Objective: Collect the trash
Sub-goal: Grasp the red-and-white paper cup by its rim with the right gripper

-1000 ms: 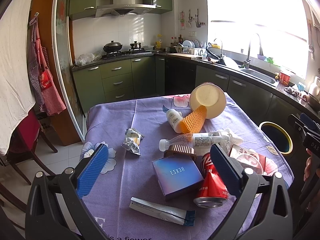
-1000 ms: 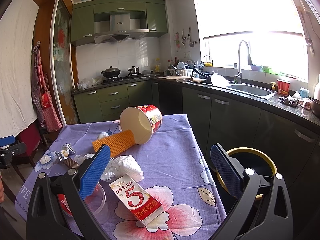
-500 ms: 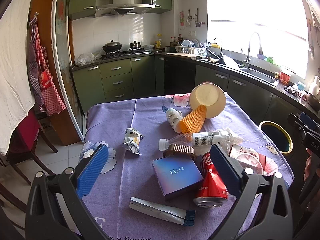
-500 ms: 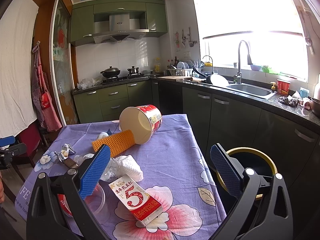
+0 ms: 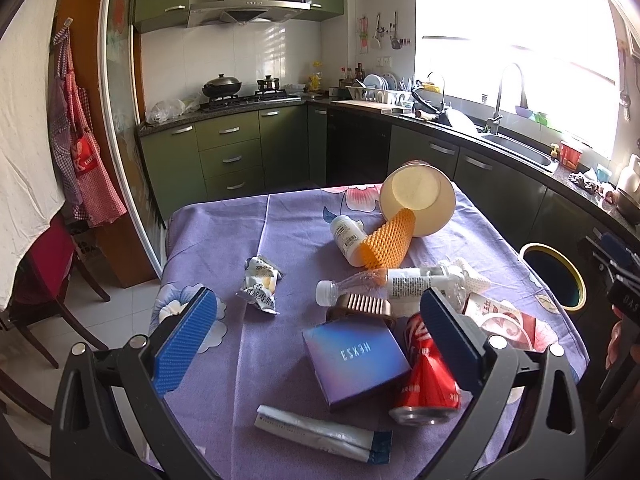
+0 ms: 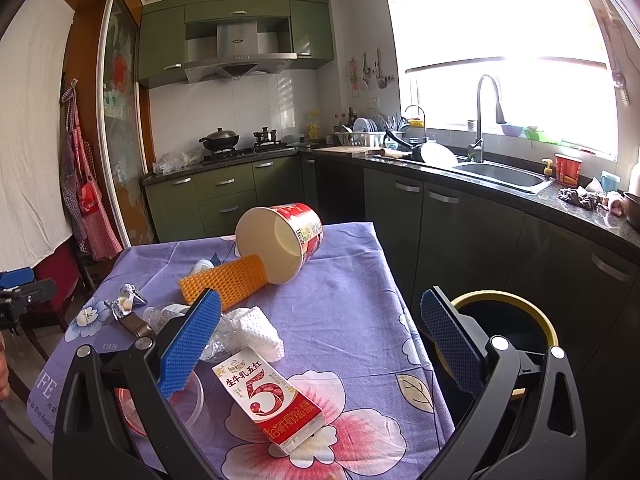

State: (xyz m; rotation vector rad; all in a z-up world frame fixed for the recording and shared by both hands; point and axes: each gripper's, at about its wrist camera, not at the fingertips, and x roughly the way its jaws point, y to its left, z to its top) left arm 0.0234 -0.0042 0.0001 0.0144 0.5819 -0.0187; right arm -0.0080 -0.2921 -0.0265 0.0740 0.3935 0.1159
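Trash lies scattered on a table with a purple flowered cloth (image 5: 224,240). My left gripper (image 5: 320,332) is open and empty above a blue box (image 5: 354,360), a red can (image 5: 426,380) and a white tube (image 5: 320,434). A crumpled wrapper (image 5: 260,284), a clear bottle (image 5: 384,284), an orange foam sleeve (image 5: 386,244), a white pill bottle (image 5: 348,236) and a tipped paper bucket (image 5: 418,204) lie further off. My right gripper (image 6: 320,340) is open and empty above a red-and-white carton (image 6: 268,400). A black bin with a yellow rim (image 6: 504,312) stands right of the table.
Green kitchen cabinets (image 5: 232,152), a stove and a counter with a sink (image 6: 500,172) run along the back and right. A red chair (image 5: 52,272) stands left of the table. White foam wrap (image 6: 256,332) and a clear plastic cup (image 6: 188,400) lie by the carton.
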